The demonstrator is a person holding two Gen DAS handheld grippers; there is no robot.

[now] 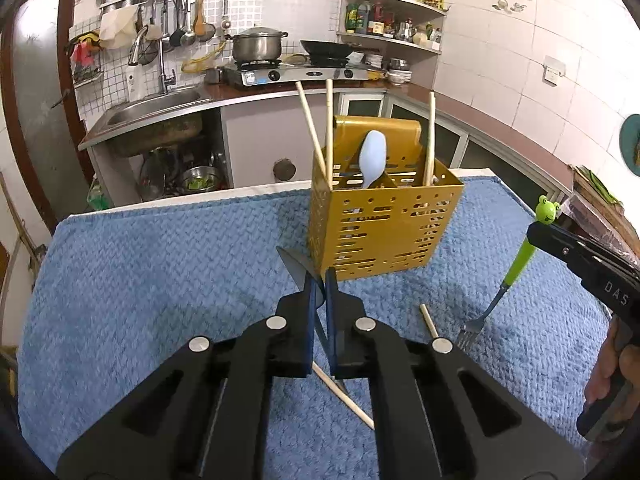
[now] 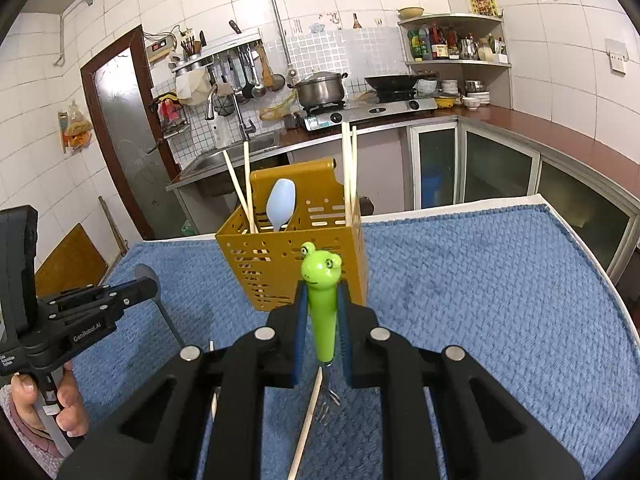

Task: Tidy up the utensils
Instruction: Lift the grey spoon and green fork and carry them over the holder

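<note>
A yellow perforated utensil caddy [image 1: 384, 228] [image 2: 288, 264] stands on the blue towel. It holds several wooden chopsticks [image 1: 329, 128] and a pale blue spoon [image 1: 372, 158] [image 2: 280, 206]. My left gripper [image 1: 320, 280] is shut on a dark grey utensil [image 1: 294, 266] that sticks up in front of the caddy; this gripper also shows in the right wrist view [image 2: 146, 288]. My right gripper [image 2: 323, 292] is shut on a green frog-handled fork [image 2: 323, 300], tines down above the towel. The fork also shows in the left wrist view [image 1: 516, 268]. A loose chopstick [image 1: 346, 394] [image 2: 308, 420] lies on the towel.
The blue towel [image 1: 160, 280] [image 2: 480, 300] covers the table. Another chopstick end [image 1: 429, 322] lies near the fork tines. Behind are a kitchen counter, a sink [image 1: 160, 108] and a stove with a pot [image 1: 256, 46].
</note>
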